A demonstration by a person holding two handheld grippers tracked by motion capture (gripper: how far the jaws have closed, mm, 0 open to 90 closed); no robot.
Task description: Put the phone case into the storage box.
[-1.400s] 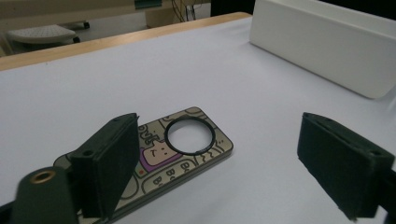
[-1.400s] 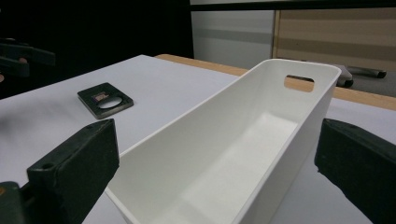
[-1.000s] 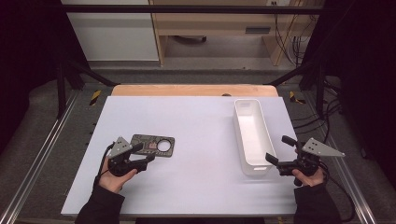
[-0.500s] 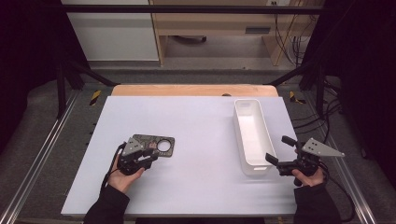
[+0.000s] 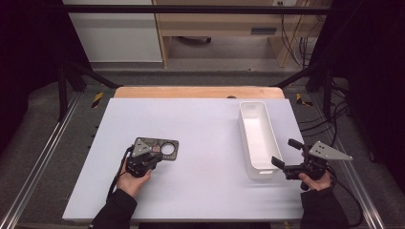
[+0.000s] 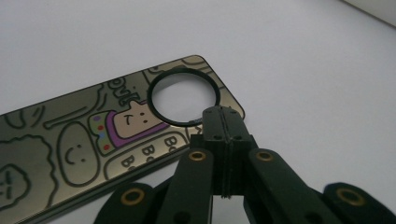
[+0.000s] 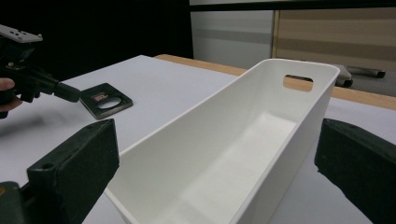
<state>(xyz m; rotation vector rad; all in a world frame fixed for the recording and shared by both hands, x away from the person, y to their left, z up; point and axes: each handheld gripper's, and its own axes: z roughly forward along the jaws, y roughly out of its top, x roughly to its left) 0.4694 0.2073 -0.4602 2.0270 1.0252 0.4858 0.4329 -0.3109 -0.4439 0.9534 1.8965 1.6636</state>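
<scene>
The card lies flat near the table's front left part, closer to the left edge than the middle, its long side running roughly along the front edge. It is dark, with cartoon drawings and a round lens near one end. The left claw sits at the card's near long edge, its tips by the lens. In the left gripper view the tips rest right at the lens rim, over the card's edge.

A second ago the left claw hung spread just short of the card, at its left end. Since then it has slid in over the card and dipped toward it, and the jaws have just been closing. The card, the bin and the right claw lie as before.

The left jaws are now pressed together, pad against pad. I cannot tell whether the card's edge is nipped between them or they merely touch it.

The white bin stands along the table's right edge, empty, well apart from the card. The right claw hovers at the bin's front end, near the front right corner. Its jaws are spread wide; in the right gripper view they straddle the bin's near end without touching it.
</scene>
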